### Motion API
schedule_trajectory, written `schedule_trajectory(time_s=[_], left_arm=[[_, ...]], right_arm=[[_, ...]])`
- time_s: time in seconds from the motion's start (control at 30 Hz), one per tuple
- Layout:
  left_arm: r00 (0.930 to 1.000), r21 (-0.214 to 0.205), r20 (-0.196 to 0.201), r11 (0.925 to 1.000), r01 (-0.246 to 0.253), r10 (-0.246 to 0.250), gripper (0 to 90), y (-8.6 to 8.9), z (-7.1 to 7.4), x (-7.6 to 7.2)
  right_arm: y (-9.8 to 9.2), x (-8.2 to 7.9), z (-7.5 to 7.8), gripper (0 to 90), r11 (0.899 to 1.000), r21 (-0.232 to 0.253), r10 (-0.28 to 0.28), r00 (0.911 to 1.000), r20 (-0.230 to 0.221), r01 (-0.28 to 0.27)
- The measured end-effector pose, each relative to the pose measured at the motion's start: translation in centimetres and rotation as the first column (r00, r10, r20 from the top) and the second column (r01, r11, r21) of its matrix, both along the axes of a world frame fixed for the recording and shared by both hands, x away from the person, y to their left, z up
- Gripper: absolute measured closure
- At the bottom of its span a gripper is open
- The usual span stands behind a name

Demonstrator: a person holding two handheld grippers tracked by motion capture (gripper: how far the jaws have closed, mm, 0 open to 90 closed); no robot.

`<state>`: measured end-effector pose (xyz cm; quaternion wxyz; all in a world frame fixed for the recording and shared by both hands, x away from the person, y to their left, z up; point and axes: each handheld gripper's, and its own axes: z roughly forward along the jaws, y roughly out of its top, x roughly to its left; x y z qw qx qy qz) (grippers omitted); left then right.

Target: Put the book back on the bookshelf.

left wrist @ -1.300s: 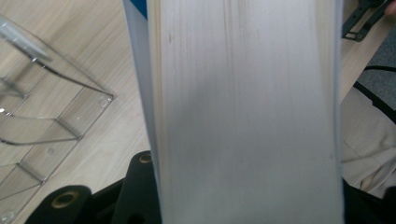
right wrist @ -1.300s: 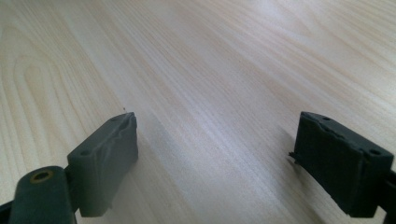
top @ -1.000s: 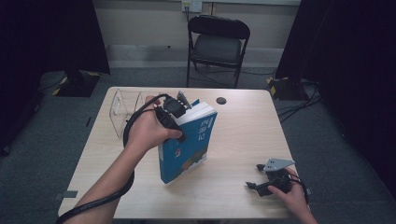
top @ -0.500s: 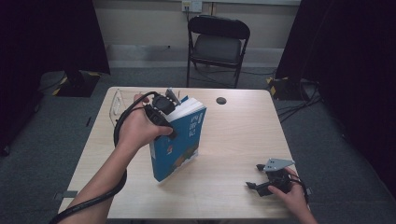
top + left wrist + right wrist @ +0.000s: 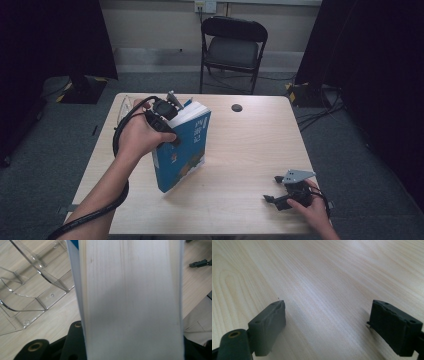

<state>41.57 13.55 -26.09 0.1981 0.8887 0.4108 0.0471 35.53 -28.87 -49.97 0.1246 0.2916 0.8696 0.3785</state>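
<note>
Item: thick blue-covered paperback book (image 5: 182, 147), clenched in your left claw (image 5: 167, 107), now carried left toward the clear plastic rack (image 5: 32, 290) on the counter (image 5: 250, 150); right claw (image 5: 329, 325) released, idle near-right.

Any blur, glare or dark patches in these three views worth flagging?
High view: evenly lit table, surroundings very dark. Left gripper view: the book sits so close its page edges are soft; the clear rack shows bright glints. Right gripper view: near jaws sharp, wood blurs farther off.
</note>
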Motion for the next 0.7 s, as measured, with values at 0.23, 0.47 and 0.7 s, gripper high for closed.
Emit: schedule_trajectory(time_s=[0.23, 0.47, 0.7], left_arm=[[0.9994, -0.006, 0.004, 0.9994, -0.035, 0.035, 61.7, 1.2, 0.1, 0.1], [0.9983, 0.010, 0.009, 0.9982, -0.058, 0.058, 61.7, 2.0, 0.2, 0.2], [0.9979, 0.011, 0.011, 0.9979, -0.064, 0.064, 61.8, 2.7, 0.3, 0.3]], right_arm=[[0.0, 0.0, 0.0, 12.9, 1.000, 0.001, 0.000, 1.0000, 0.000, 0.000], [0.0, 0.0, 0.0, 12.9, 1.000, 0.001, 0.000, 1.0000, 0.001, 0.000], [0.0, 0.0, 0.0, 12.9, 1.000, 0.000, 0.001, 1.0000, 0.000, -0.001]])
